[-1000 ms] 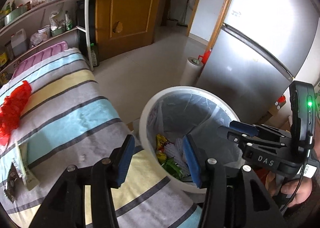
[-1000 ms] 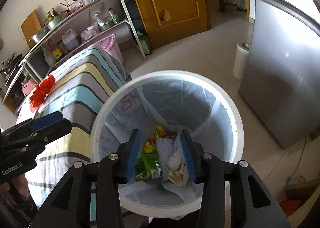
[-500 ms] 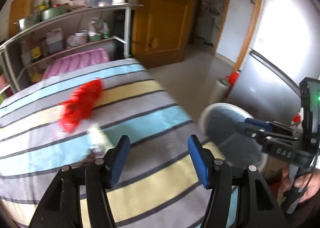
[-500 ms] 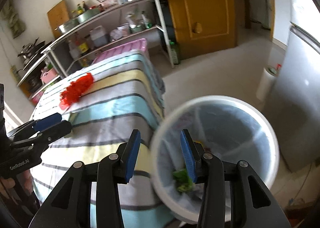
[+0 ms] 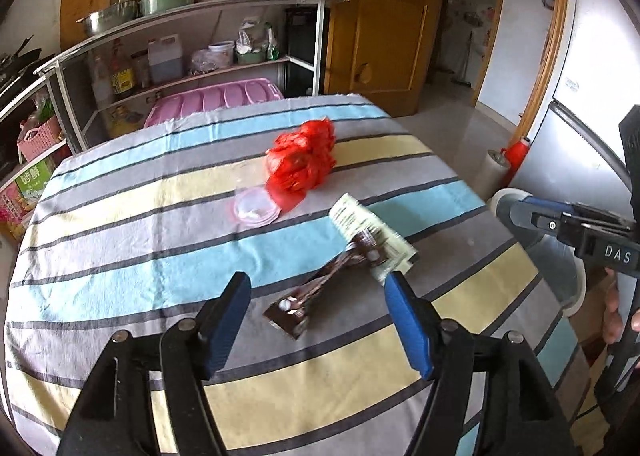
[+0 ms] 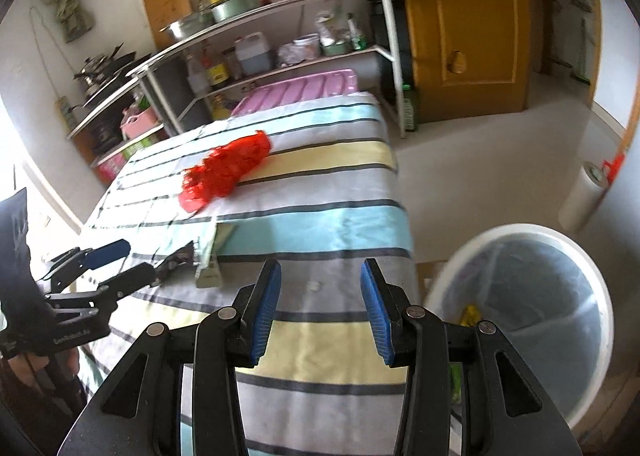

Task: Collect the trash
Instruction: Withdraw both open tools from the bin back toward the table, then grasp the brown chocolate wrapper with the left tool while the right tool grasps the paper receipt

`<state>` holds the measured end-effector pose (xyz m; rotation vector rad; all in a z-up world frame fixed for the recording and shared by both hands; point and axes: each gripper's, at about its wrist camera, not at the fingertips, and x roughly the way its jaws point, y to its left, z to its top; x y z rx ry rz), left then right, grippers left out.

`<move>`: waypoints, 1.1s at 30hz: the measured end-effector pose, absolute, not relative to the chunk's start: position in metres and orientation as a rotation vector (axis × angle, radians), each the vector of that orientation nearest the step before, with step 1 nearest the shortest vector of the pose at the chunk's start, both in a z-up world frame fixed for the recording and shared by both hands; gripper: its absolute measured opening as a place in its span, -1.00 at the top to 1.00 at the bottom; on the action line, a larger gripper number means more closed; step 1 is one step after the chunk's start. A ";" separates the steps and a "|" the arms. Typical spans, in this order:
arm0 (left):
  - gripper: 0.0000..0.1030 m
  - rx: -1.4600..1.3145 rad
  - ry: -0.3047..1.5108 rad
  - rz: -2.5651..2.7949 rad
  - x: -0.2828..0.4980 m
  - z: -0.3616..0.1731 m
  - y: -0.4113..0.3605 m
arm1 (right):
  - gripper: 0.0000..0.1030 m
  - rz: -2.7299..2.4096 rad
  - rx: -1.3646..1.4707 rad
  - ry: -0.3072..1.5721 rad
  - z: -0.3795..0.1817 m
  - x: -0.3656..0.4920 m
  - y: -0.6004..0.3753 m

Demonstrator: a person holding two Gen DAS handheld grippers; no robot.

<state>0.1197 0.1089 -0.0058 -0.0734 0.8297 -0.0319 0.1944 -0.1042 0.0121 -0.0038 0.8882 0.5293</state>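
On the striped tablecloth (image 5: 120, 224) lie a brown wrapper (image 5: 316, 296), a pale green packet (image 5: 372, 240), a clear plastic lid (image 5: 256, 208) and a red mesh bag (image 5: 302, 166). My left gripper (image 5: 320, 320) is open and empty, just above the brown wrapper. My right gripper (image 6: 320, 308) is open and empty over the table's near edge, beside the white trash bin (image 6: 532, 320), which holds several wrappers. The red bag (image 6: 224, 172), the packet (image 6: 212, 252) and the left gripper (image 6: 120, 264) show in the right wrist view.
Metal shelves (image 5: 200, 40) with bottles and bowls stand behind the table, with a pink crate (image 5: 216, 100). A wooden door (image 5: 384, 24) and a silver fridge (image 5: 592, 104) are at the right. A paper roll (image 6: 580, 196) stands on the floor.
Both grippers swung left from above the bin to over the table. The left gripper now hovers at the brown wrapper; its jaws stay wide open.
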 end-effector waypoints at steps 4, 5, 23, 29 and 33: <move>-0.41 -0.036 0.857 -0.040 0.126 -0.013 0.112 | 0.17 0.571 -0.031 0.907 0.010 0.198 -0.082; -0.41 -0.025 0.856 -0.049 0.127 -0.014 0.111 | 0.17 0.578 -0.038 0.908 0.010 0.198 -0.078; 0.47 0.004 0.901 -0.124 0.144 -0.031 0.116 | 0.17 0.622 -0.070 0.967 0.001 0.217 -0.038; 0.63 -0.066 0.890 -0.088 0.141 -0.029 0.132 | 0.17 0.655 -0.082 0.971 -0.003 0.216 -0.022; 0.64 -0.102 0.888 -0.063 0.138 -0.030 0.144 | 0.17 0.674 -0.099 0.972 -0.007 0.214 -0.009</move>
